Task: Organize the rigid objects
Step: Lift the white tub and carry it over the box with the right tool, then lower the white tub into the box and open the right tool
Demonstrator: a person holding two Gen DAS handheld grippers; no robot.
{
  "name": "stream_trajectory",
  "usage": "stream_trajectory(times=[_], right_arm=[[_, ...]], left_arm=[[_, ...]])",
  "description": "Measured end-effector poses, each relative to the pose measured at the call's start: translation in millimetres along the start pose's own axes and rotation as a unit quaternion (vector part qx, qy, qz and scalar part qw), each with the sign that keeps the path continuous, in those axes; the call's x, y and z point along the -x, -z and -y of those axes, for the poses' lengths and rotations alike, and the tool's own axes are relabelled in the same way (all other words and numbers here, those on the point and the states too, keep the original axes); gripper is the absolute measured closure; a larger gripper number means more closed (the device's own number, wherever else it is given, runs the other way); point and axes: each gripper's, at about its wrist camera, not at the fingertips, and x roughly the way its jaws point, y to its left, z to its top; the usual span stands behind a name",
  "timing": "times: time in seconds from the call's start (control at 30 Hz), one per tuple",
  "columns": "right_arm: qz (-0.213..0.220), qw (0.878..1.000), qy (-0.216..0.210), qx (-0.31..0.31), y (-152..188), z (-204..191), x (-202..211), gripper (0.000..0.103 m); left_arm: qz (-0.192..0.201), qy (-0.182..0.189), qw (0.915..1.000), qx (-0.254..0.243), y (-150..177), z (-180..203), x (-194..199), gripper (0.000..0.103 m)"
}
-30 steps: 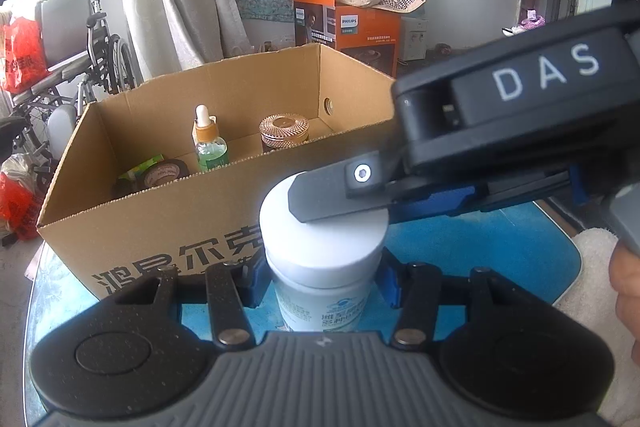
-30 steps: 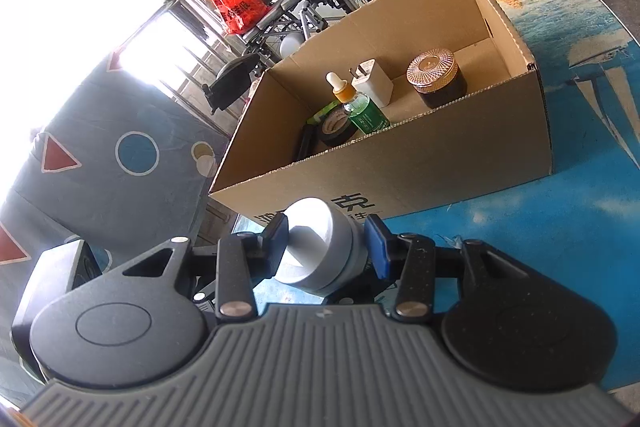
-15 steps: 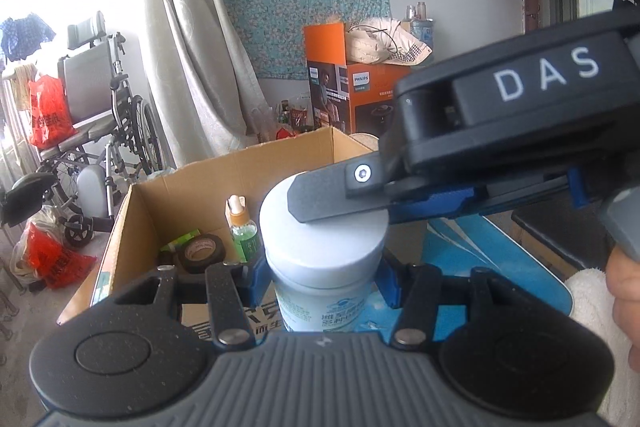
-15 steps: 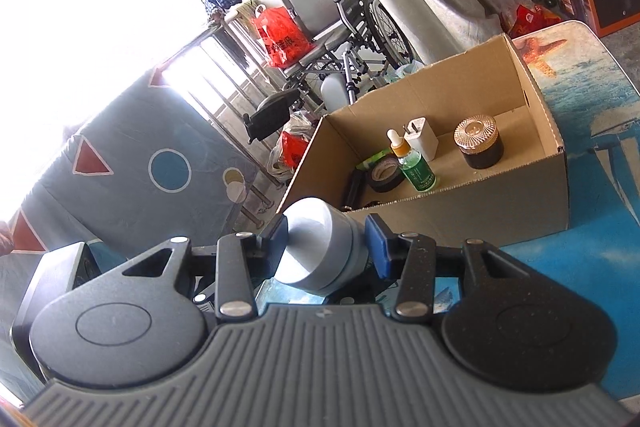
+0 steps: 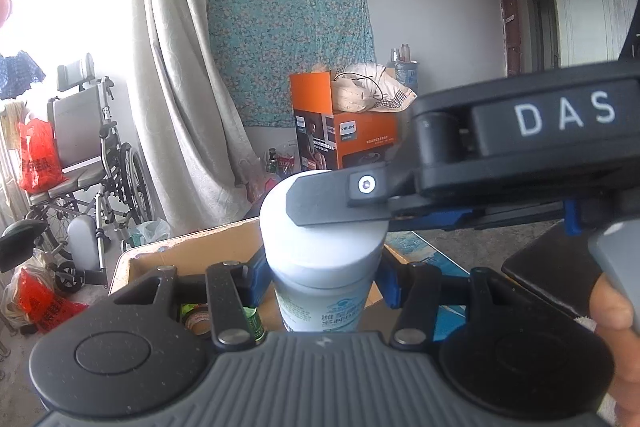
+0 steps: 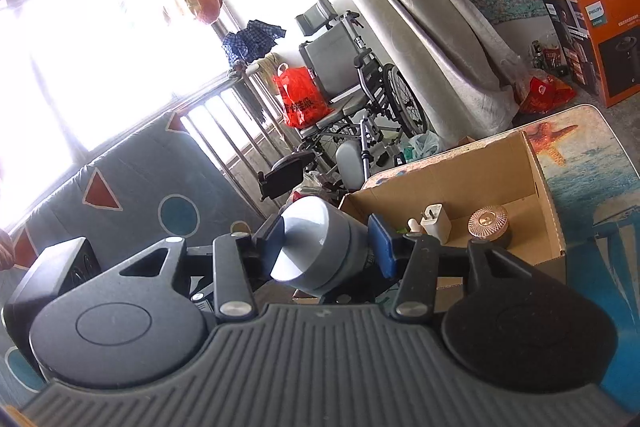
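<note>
A white jar (image 5: 320, 267) with a pale lid is held upright and lifted above the cardboard box (image 5: 200, 259). My left gripper (image 5: 320, 279) is shut on the jar's body. My right gripper (image 6: 326, 247) is shut on the jar's lid (image 6: 308, 243), coming in from the right across the lid in the left wrist view (image 5: 340, 203). The box (image 6: 500, 187) holds a white charger (image 6: 436, 225), a copper-lidded jar (image 6: 488, 223), a green dropper bottle (image 5: 252, 323) and a tape roll (image 5: 196, 319).
The box stands on a blue sea-print table (image 6: 592, 195). A wheelchair (image 5: 88, 163), red bags (image 5: 38, 155), a curtain (image 5: 176, 87) and an orange Philips box (image 5: 348, 139) stand beyond. A hand (image 5: 616, 315) shows at the right edge.
Both grippers have risen with the jar. The box has dropped lower in both views and more of the room shows.
</note>
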Motion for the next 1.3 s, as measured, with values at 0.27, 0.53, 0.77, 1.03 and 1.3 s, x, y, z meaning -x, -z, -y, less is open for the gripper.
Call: stream_trajectory(times=[0.27, 0.53, 0.77, 1.03, 1.3], right_arm=[[0.019, 1.0, -0.019, -0.013, -6.3, 20.0, -6.5, 0.055], [0.012, 0.999, -0.03, -0.015, -16.6, 44.6, -15.8, 0.053], [-0.036, 0.999, -0.014, -0.008, -48.3, 73.9, -43.9, 0.05], [-0.123, 0.992, 0.007, -0.027, -57.8, 122.8, -107.8, 0.05], [-0.174, 0.983, 0.037, 0.035, -46.3, 144.6, -159.7, 0.048]], left_arm=[[-0.011, -0.013, 0.9998, -0.004, -8.3, 1.9, -8.5, 0.049], [-0.03, -0.015, 0.9994, 0.004, -16.8, 5.2, -27.4, 0.049], [-0.083, 0.041, 0.9943, 0.054, -30.8, -13.2, -71.2, 0.049], [-0.161, 0.065, 0.9809, 0.089, -11.5, -30.8, -137.9, 0.049], [-0.215, 0.081, 0.9665, 0.115, 15.3, -37.7, -177.2, 0.049]])
